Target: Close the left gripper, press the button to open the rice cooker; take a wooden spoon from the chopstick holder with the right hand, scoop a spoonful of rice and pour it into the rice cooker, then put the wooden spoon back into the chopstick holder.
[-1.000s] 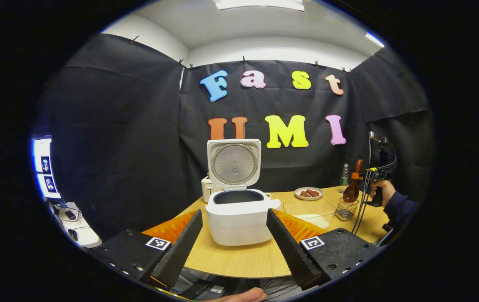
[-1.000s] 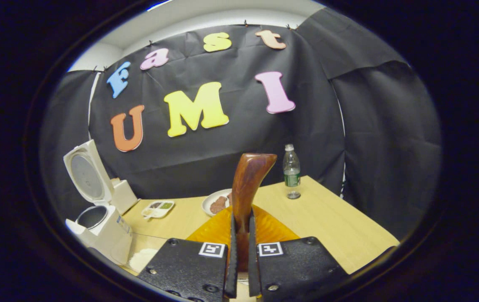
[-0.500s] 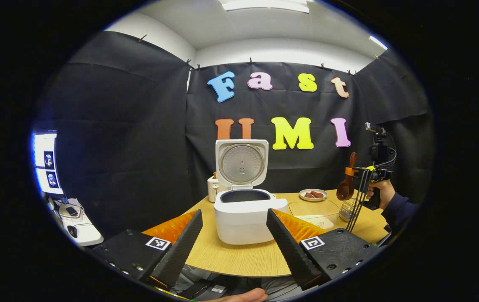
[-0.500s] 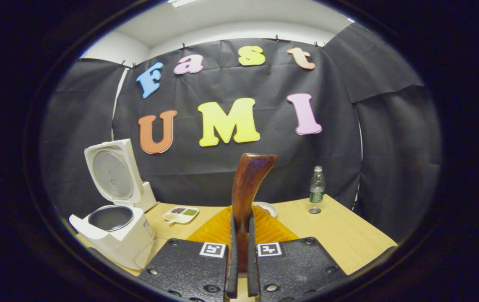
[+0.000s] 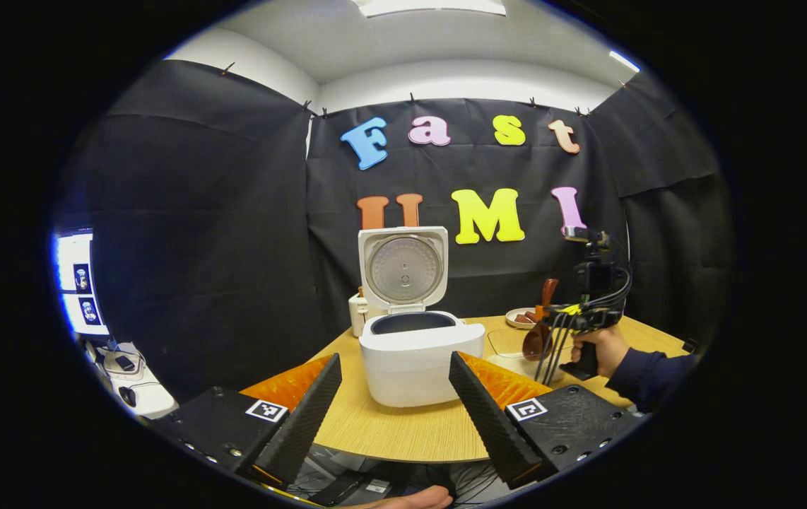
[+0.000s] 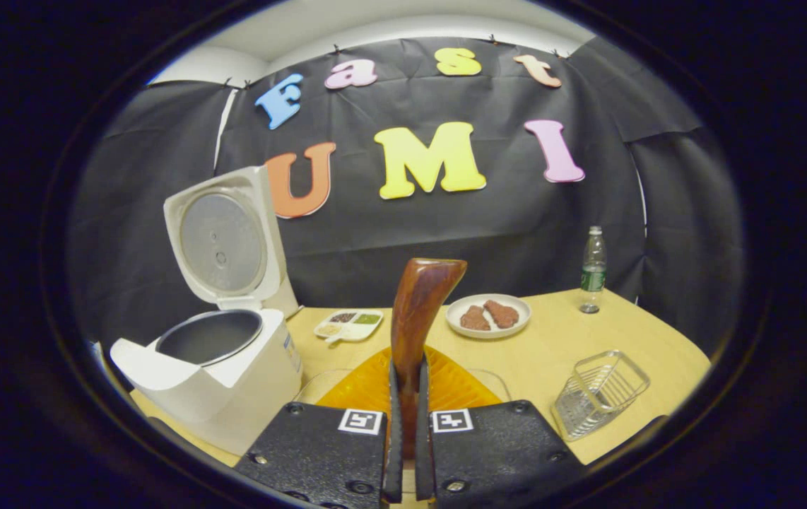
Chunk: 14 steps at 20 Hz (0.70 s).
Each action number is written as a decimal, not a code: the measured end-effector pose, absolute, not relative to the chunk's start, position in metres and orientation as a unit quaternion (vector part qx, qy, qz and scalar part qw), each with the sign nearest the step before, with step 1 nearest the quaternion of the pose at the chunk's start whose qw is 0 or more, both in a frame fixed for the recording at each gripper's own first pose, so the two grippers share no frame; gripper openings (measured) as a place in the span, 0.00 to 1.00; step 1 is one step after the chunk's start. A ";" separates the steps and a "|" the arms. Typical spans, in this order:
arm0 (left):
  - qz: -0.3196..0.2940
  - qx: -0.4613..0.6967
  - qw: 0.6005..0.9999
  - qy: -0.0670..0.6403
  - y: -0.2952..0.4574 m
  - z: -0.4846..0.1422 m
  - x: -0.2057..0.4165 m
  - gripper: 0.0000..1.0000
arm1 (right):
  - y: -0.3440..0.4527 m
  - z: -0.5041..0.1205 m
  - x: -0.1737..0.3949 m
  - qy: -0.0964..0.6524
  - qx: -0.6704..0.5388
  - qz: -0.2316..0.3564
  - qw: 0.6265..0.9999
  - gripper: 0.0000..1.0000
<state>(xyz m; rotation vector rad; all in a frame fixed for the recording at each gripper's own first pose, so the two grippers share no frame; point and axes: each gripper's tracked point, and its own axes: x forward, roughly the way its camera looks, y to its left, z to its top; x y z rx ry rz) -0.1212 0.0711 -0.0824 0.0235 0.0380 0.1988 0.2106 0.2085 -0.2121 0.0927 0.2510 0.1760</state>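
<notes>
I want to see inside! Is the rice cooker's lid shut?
No, the rice cooker has its lid standing up behind it, and the dark pot inside shows.

Even, fairly bright light from a ceiling panel (image 5: 432, 6) overhead; shadows on the table (image 5: 403, 431) are soft. Strong fisheye curvature bends the wall and table edge toward the rim. Mild glare on the cooker lid (image 5: 403, 268). A monitor (image 5: 77, 290) at far left is overexposed. Focus is sharp throughout.

Each claw (image 6: 405, 452) has a black textured body with silver screws and a square black-and-white marker. A dark navy sleeve (image 5: 647, 378) covers the arm; black cables (image 5: 552, 346) hang off the right claw (image 5: 548, 311).
</notes>
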 end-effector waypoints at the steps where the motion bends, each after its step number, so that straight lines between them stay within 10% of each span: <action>1: 0.099 0.008 0.995 0.019 0.073 -0.082 -0.120 0.97 | 0.216 -0.217 0.210 0.125 0.046 0.089 0.987 0.12; 14: 0.102 -0.027 0.994 0.026 0.090 -0.094 -0.123 0.96 | 0.250 -0.257 0.201 0.253 0.199 0.158 0.933 0.13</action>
